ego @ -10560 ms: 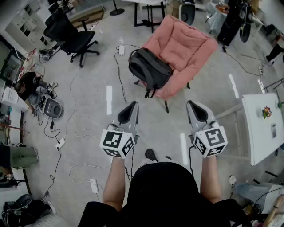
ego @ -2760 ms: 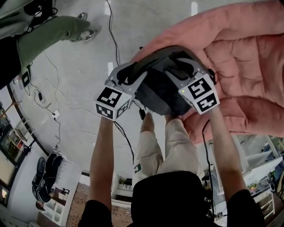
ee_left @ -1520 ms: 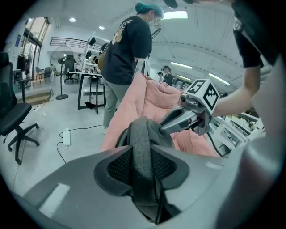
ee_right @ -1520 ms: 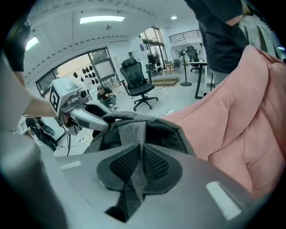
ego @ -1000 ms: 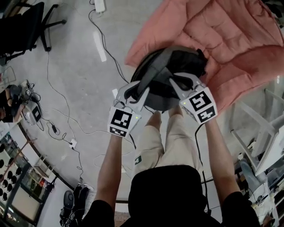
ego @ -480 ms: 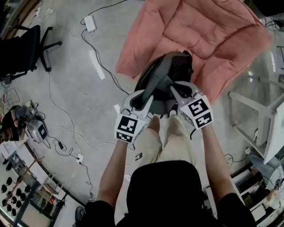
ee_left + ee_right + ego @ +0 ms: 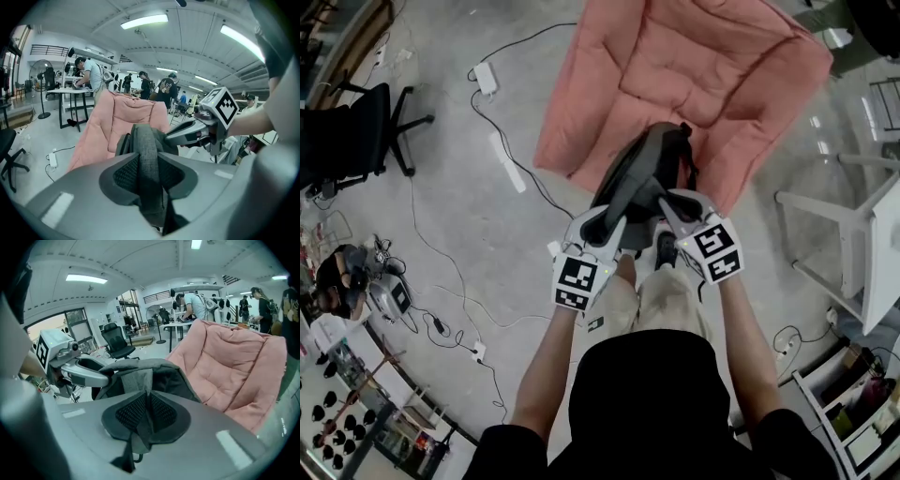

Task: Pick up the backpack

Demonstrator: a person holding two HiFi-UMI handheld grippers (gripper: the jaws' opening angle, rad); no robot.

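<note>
The dark grey backpack (image 7: 645,172) hangs in the air between my two grippers, in front of the pink padded chair (image 7: 675,75). My left gripper (image 7: 613,218) is shut on a wide grey shoulder strap (image 7: 148,145), which runs up between its pads. My right gripper (image 7: 667,202) is shut on a thinner grey strap (image 7: 143,380) at the backpack's top. In the left gripper view the backpack (image 7: 125,140) hides the chair's (image 7: 123,115) seat. In the right gripper view the backpack's open dark top (image 7: 171,378) lies just beyond the jaws, with the chair (image 7: 225,366) behind it.
Cables and a power strip (image 7: 485,78) lie on the grey floor at left. A black office chair (image 7: 352,131) stands at far left and a white table (image 7: 881,253) at right. My legs and shoe (image 7: 664,251) are under the backpack. People stand at tables far behind.
Both grippers have drawn back and up with the backpack, and it now hangs nearer my body, clear of the pink chair's front edge. The grips have not changed.
</note>
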